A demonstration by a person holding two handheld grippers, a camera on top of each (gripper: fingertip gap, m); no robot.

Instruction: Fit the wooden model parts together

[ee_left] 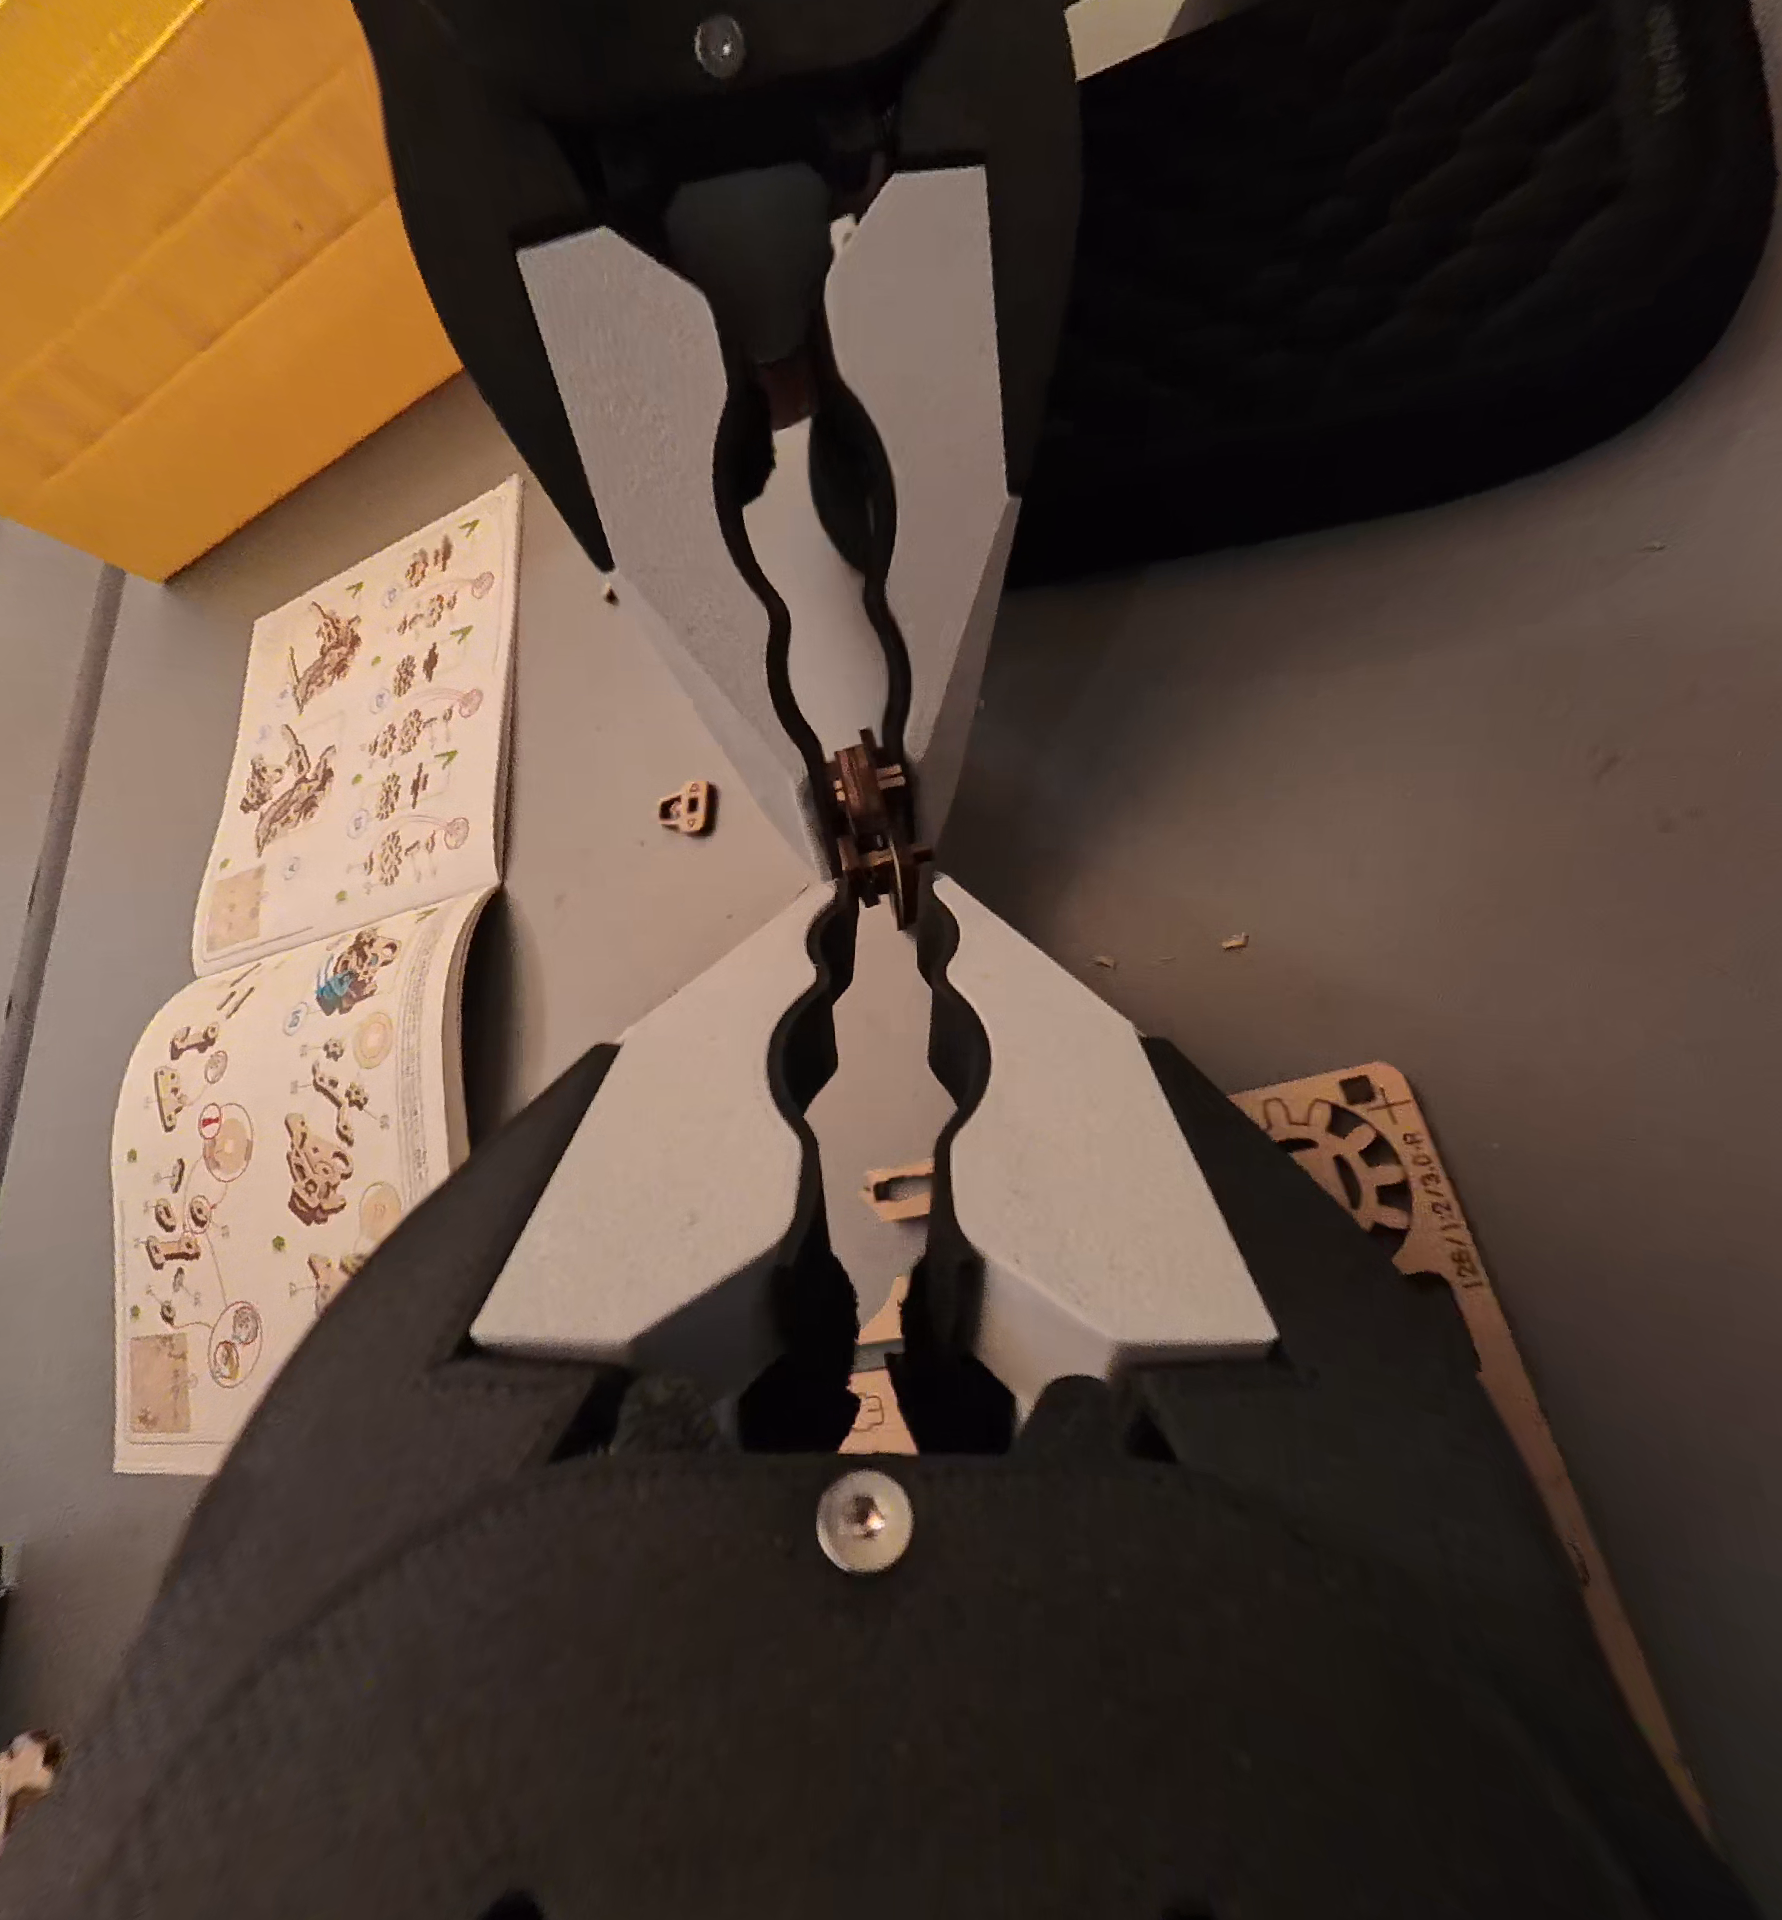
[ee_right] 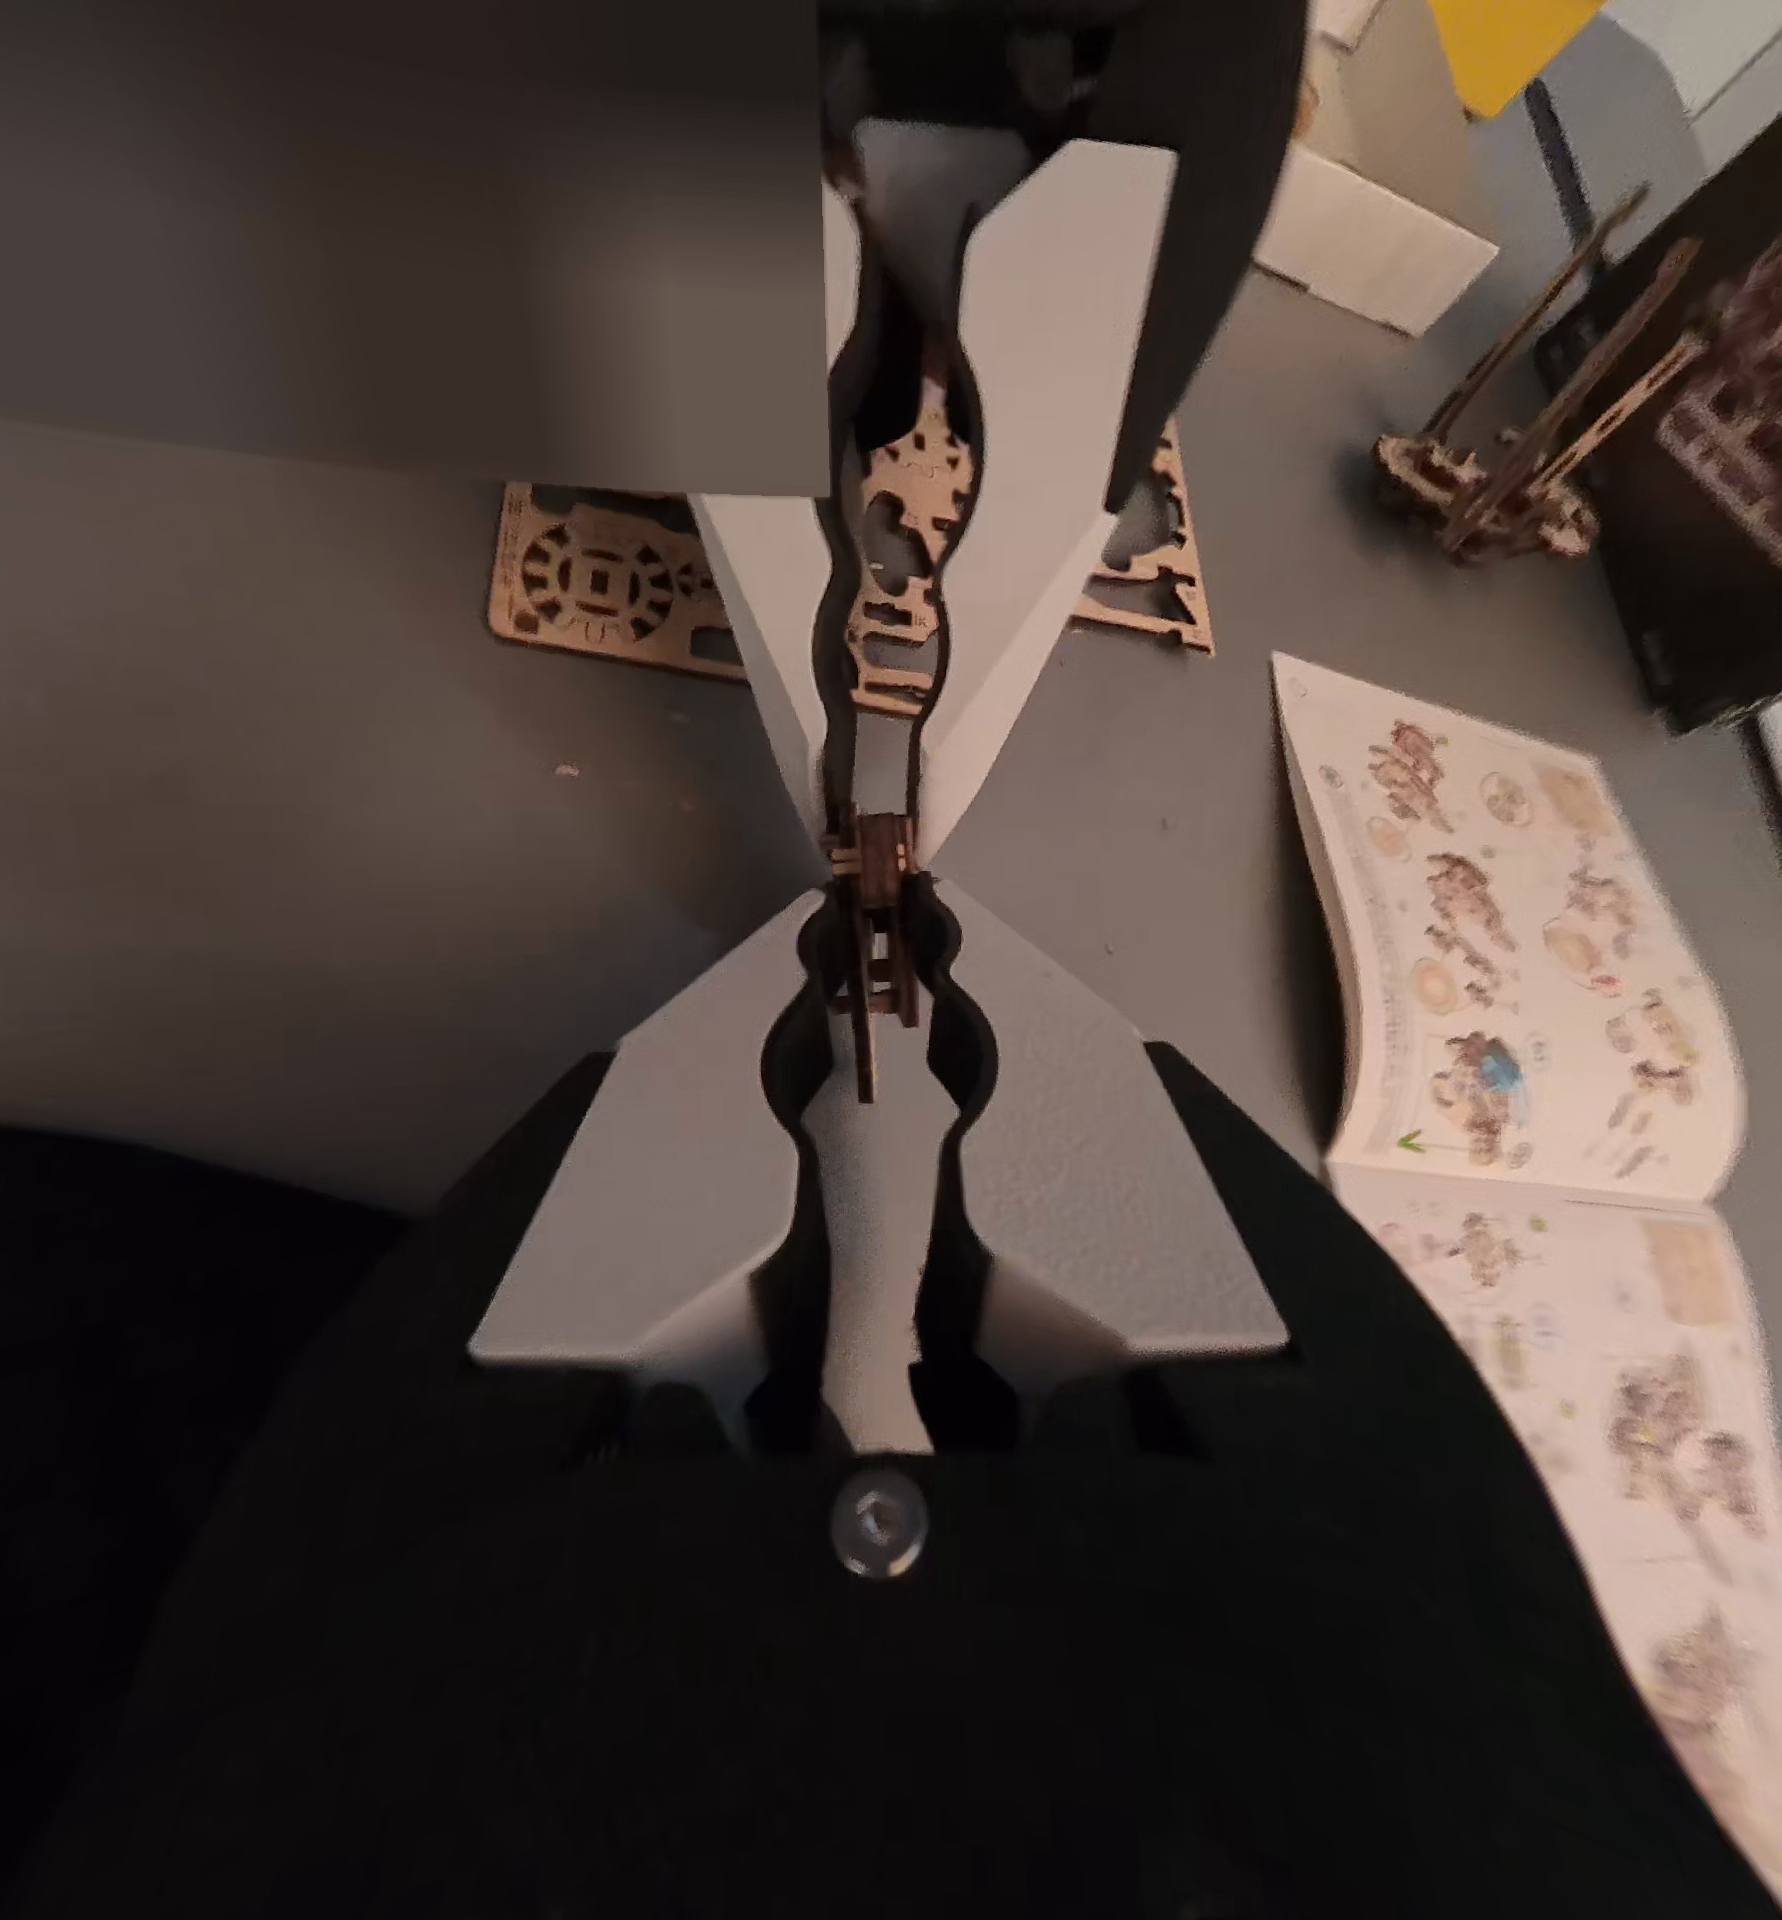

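Two tools meet tip to tip above the grey worktop, and between them sits a small wooden assembly of dark laser-cut plywood, several thin slotted plates stacked face to face with tabs sticking out at the sides. The left tool is pinching the near end of the assembly; the right tool comes in from the opposite side and is pressed shut on the far end. In the right wrist view one plate of the assembly reaches back between that tool's fingers. The assembly's long axis runs along the line joining the two tools, and its plates stand on edge to both cameras. On the worktop lie an open instruction booklet, a pale plywood parts sheet with cut-out shapes, and one small loose wooden piece just beside the booklet.
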